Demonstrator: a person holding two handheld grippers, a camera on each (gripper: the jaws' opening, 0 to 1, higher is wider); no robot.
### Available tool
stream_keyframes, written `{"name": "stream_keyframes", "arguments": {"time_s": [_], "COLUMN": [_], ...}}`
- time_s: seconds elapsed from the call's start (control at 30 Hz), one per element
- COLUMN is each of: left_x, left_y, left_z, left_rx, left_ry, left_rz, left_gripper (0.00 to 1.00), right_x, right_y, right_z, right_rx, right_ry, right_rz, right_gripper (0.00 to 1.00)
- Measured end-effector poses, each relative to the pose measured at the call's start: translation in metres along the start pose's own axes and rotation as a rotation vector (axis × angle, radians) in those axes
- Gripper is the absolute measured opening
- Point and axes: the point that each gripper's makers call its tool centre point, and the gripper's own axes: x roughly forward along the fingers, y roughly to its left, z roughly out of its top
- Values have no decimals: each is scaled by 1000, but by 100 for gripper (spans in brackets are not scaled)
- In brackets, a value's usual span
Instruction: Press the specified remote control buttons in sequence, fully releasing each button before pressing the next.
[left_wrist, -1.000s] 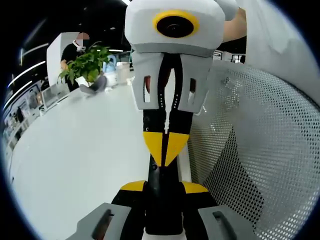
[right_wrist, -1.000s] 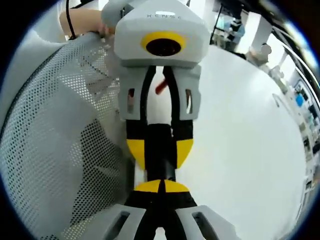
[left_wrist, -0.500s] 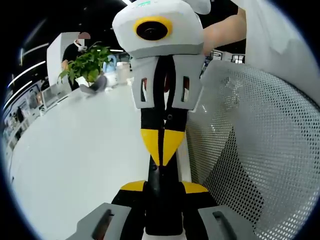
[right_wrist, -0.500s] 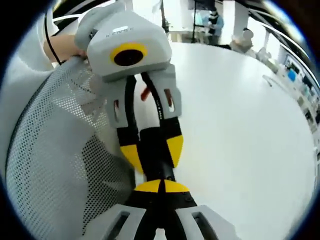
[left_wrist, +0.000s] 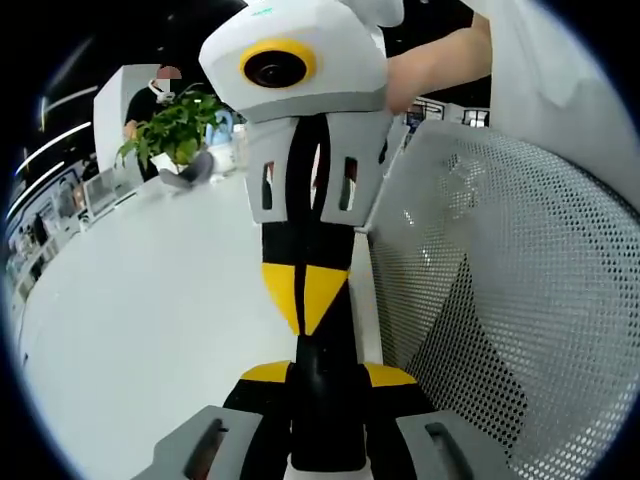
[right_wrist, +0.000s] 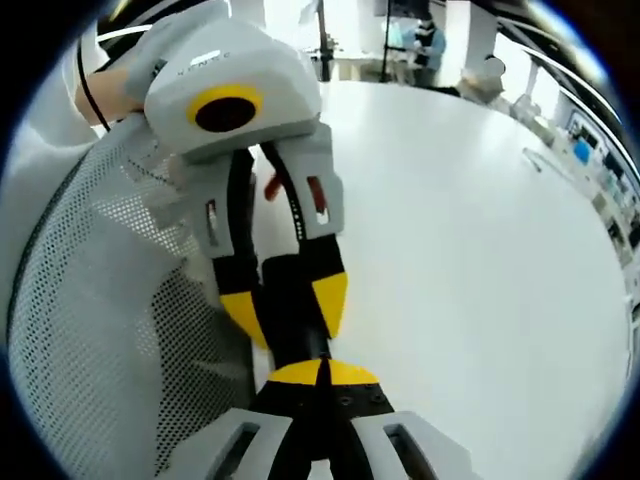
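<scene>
Both grippers meet tip to tip over white worktop (left_wrist: 150, 300) beside grey mesh chair back (left_wrist: 520, 300), fingers pressed together; remote unseen, so find it next

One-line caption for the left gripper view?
Right gripper meets the remote tip-on above a white table, mesh basket alongside.

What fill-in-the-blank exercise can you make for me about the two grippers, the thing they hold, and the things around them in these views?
1. The left gripper is shut on a slim remote whose colour is ___.
2. The yellow tips of the right gripper meet, so its jaws are ___.
3. The potted plant with ___ leaves stands on the white table.
4. The white chair back beside the grippers is made of ___.

Missing words: black; shut; green; mesh
</scene>
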Motion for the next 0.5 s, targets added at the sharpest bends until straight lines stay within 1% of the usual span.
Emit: {"name": "stream_keyframes", "arguments": {"time_s": [0.1,0.2,0.33,0.5], "left_x": [0,0,0,1], "left_y": [0,0,0,0], "left_z": [0,0,0,0], "left_rx": [0,-1,-3,-1], "left_ry": [0,-1,-2,-1], "left_rz": [0,0,0,-2], "left_gripper": [25,25,25,25], "right_x": [4,3,3,0], "right_y": [0,2,2,5], "right_z": [4,2,1,-1], "right_rx": [14,-27,11,14], "right_ry": [9,31,31,45], "right_rz": [19,33,46,55], "right_gripper": [0,0,0,0]}}
